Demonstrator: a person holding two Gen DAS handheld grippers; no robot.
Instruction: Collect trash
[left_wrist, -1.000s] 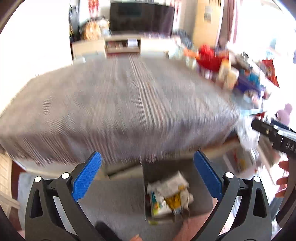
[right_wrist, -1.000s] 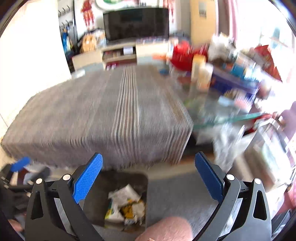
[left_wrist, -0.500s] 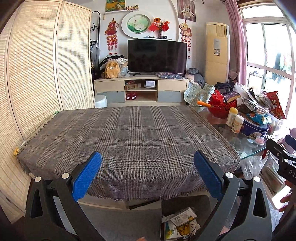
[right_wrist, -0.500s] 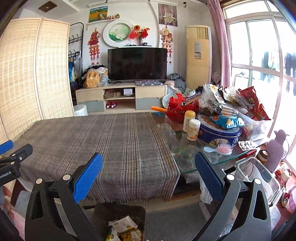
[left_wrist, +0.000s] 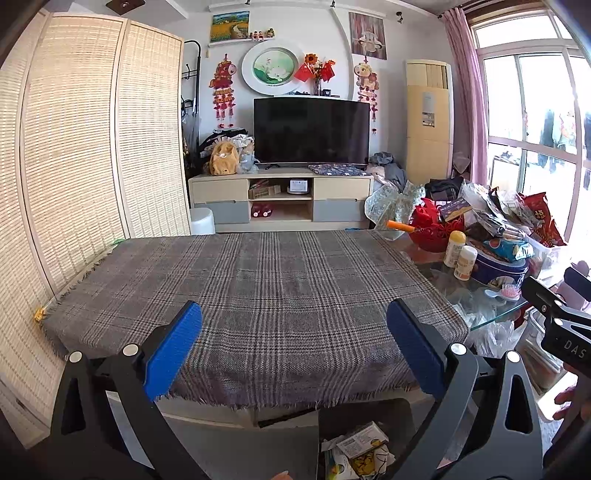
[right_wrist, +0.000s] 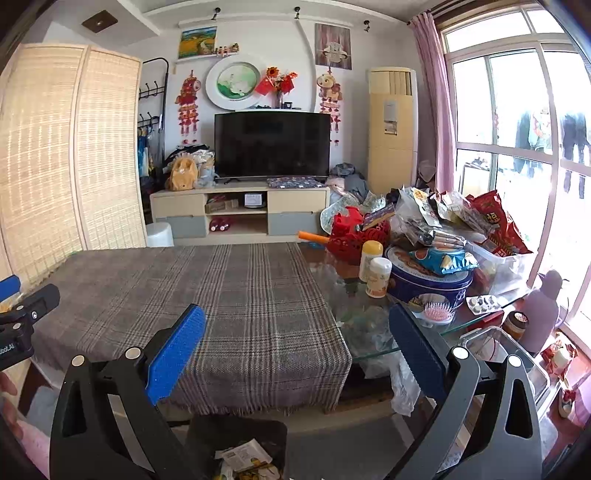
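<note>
Holding both tongs level over the near edge of the table, I look across the plaid cloth (left_wrist: 280, 295) toward the television (left_wrist: 311, 131) on the far wall. My left gripper (left_wrist: 293, 347) stands wide open, its blue pads (left_wrist: 173, 350) far apart with nothing between them; my right gripper (right_wrist: 295, 349) is spread just as wide and also carries nothing. The trash bin (right_wrist: 207, 435), dark and square, sits on the floor just below the near table edge, between the tongs' frames; crumpled wrappers and paper (left_wrist: 360, 448) lie inside it. In the left view the right gripper's black body shows at the far right edge, with my fingers (left_wrist: 567, 398) beneath it. To the right of the cloth, on the bare glass part of the table (right_wrist: 362, 317), stand two small bottles (right_wrist: 375, 269), a blue round tin (right_wrist: 428, 286), a red basket (right_wrist: 354, 236), a pink hairbrush (right_wrist: 437, 312) and a heap of snack bags (right_wrist: 458, 221).
</note>
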